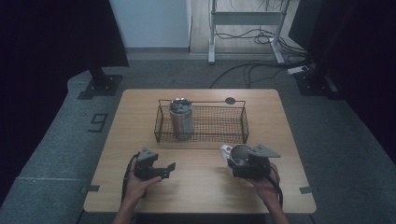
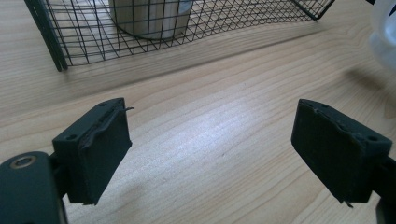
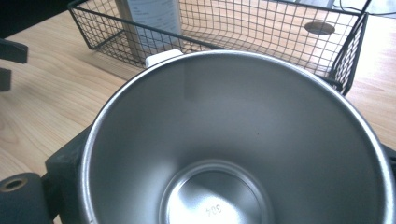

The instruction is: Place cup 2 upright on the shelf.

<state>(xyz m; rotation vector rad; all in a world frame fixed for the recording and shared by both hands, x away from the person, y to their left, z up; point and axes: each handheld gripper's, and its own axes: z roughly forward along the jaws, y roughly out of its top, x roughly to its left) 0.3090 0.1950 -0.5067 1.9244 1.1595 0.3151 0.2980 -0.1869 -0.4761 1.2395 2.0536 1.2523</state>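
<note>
A steel cup (image 1: 239, 156) with a white handle sits gripped in the right tongs (image 1: 243, 164), near the wire basket (image 1: 243, 122) at the worktop's (image 1: 201, 186) middle. One tall tumbler (image 1: 180, 117) already stands in the basket's left end. The left tongs (image 1: 164, 169) gape wide, empty. The cup probably goes in next.

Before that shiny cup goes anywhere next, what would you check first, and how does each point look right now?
1. Right gripper has the steel cup between its jaws: ok.
2. Cup is empty: ok, bare metal inside.
3. Wire basket has free room: ok, the part right of the can is bare.
4. Can stands upright in the basket's left part: ok.
5. Left gripper holds nothing: ok, jaws stand apart over bare table.
6. Cup's white handle clear of the basket rim: cannot tell.
</note>
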